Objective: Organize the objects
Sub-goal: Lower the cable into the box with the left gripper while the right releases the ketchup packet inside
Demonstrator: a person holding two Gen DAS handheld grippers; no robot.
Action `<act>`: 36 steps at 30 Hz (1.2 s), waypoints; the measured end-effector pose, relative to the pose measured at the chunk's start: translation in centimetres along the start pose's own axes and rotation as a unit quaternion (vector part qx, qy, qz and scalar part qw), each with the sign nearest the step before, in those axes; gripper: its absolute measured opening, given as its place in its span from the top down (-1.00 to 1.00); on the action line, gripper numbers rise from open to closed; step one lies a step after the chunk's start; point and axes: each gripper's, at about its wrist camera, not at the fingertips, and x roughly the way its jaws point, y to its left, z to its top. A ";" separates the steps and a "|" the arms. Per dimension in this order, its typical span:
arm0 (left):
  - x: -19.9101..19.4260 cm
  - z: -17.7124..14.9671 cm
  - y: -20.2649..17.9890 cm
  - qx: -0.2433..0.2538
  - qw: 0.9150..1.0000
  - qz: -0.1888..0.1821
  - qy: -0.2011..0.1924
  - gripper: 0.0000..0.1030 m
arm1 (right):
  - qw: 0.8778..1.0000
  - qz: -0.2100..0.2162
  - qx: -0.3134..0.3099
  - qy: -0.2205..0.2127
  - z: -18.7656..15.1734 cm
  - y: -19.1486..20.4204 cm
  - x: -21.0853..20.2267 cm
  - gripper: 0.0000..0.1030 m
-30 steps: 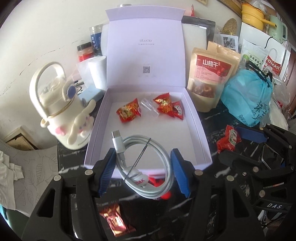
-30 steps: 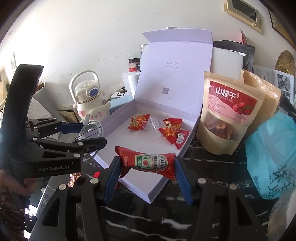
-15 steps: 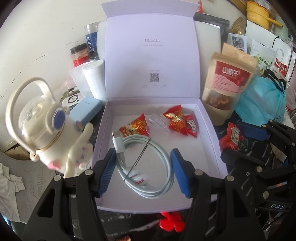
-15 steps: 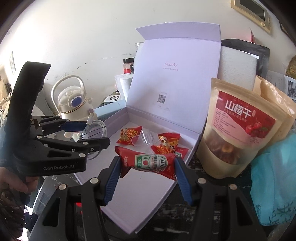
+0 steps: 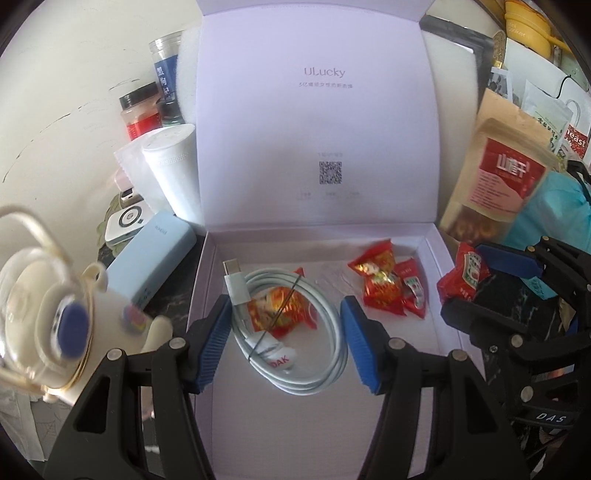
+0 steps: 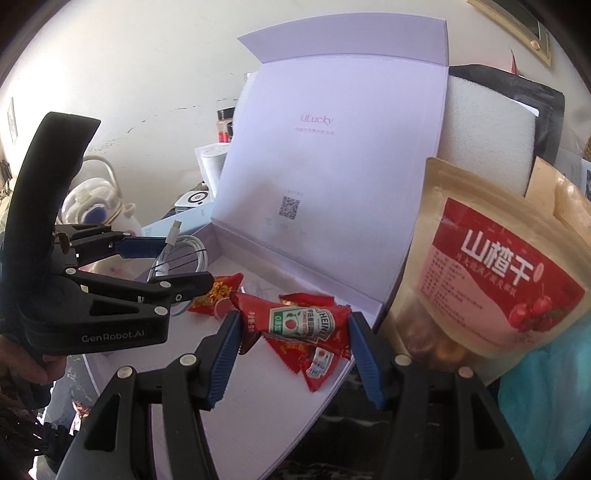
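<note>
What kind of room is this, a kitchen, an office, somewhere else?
Most likely a home, perhaps a kitchen counter or side table against a wall. A bag of dried fruit snacks, a spice jar and a yellow cooking pot crowd round an open gift box, all ordinary household clutter.

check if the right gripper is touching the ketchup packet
Touching. In the right wrist view the ketchup packet spans the right gripper, with each end pressed against a blue finger pad, held above the box.

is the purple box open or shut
Open. The box has its lid standing upright at the back, and candies lie on its bare floor.
</note>
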 end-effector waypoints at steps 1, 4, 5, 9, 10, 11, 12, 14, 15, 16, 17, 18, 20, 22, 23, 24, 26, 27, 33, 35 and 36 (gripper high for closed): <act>0.3 0.2 0.0 0.001 1.000 0.001 0.000 -0.14 | 1.000 -0.002 -0.001 0.001 0.1 -0.1 0.3 -0.15; 1.4 1.0 -0.1 0.004 1.000 0.004 0.004 -0.14 | 1.000 -0.007 -0.004 0.005 0.5 -0.5 1.3 -0.15; 1.7 1.1 -0.2 0.005 1.000 0.005 0.005 -0.14 | 1.000 -0.010 -0.006 0.006 0.6 -0.6 1.7 -0.15; 3.1 1.9 -0.1 0.006 1.000 0.001 0.013 -0.14 | 1.000 -0.016 -0.013 0.009 0.6 -0.7 2.8 -0.15; 3.4 2.0 -0.1 0.006 1.000 0.001 0.014 -0.14 | 1.000 -0.016 -0.015 0.010 0.6 -0.7 3.0 -0.15; 3.7 2.1 -0.1 0.006 1.000 0.001 0.016 -0.14 | 1.000 -0.018 -0.018 0.012 0.6 -0.6 3.3 -0.16; 4.1 2.2 0.0 0.005 1.000 0.001 0.019 -0.14 | 1.000 -0.018 -0.020 0.014 0.6 -0.6 3.6 -0.16; 4.8 2.3 0.2 0.003 1.000 0.001 0.025 -0.14 | 0.999 -0.016 -0.022 0.017 0.5 -0.6 4.1 -0.16; 5.1 2.3 0.3 0.002 1.000 0.001 0.029 -0.14 | 0.999 -0.016 -0.022 0.019 0.5 -0.6 4.5 -0.16; 5.4 2.3 0.4 0.002 0.999 0.001 0.032 -0.14 | 0.999 -0.015 -0.020 0.021 0.5 -0.7 4.7 -0.16; 5.7 2.3 0.5 0.000 0.999 0.001 0.034 -0.14 | 0.999 -0.014 -0.020 0.020 0.5 -0.8 4.8 -0.16; 6.0 2.2 0.6 -0.001 0.999 -0.001 0.038 -0.14 | 1.000 -0.010 -0.020 0.020 0.5 -0.8 5.0 -0.16; 6.3 2.2 0.7 0.000 0.999 -0.003 0.039 -0.14 | 0.999 -0.006 -0.027 0.025 0.5 -0.6 5.2 -0.18; 6.6 2.2 0.8 0.001 0.999 -0.004 0.042 -0.14 | 0.999 -0.011 -0.039 0.035 0.4 -0.3 5.6 -0.18; 6.8 2.2 0.8 0.002 0.999 -0.005 0.045 -0.14 | 0.998 -0.012 -0.040 0.036 0.4 -0.3 5.7 -0.18; 6.9 2.2 0.8 0.004 0.999 -0.004 0.048 -0.14 | 0.998 -0.013 -0.042 0.039 0.3 -0.2 5.8 -0.18; 7.1 2.2 0.7 0.006 0.999 -0.002 0.050 -0.14 | 0.998 -0.012 -0.040 0.043 0.2 -0.3 5.8 -0.18; 7.0 2.2 0.7 0.006 0.999 -0.004 0.049 -0.14 | 0.998 -0.014 -0.038 0.046 0.3 -0.3 5.8 -0.18; 6.5 2.3 0.5 0.000 0.999 -0.008 0.051 -0.14 | 0.998 -0.021 -0.036 0.045 0.5 -0.3 4.7 -0.18; 5.9 2.4 0.3 0.003 0.999 -0.005 0.045 -0.14 | 0.998 -0.023 -0.036 0.041 0.5 -0.2 4.0 -0.18; 5.6 2.4 0.2 0.004 0.999 -0.003 0.041 -0.14 | 0.998 -0.023 -0.036 0.039 0.5 -0.2 3.6 -0.18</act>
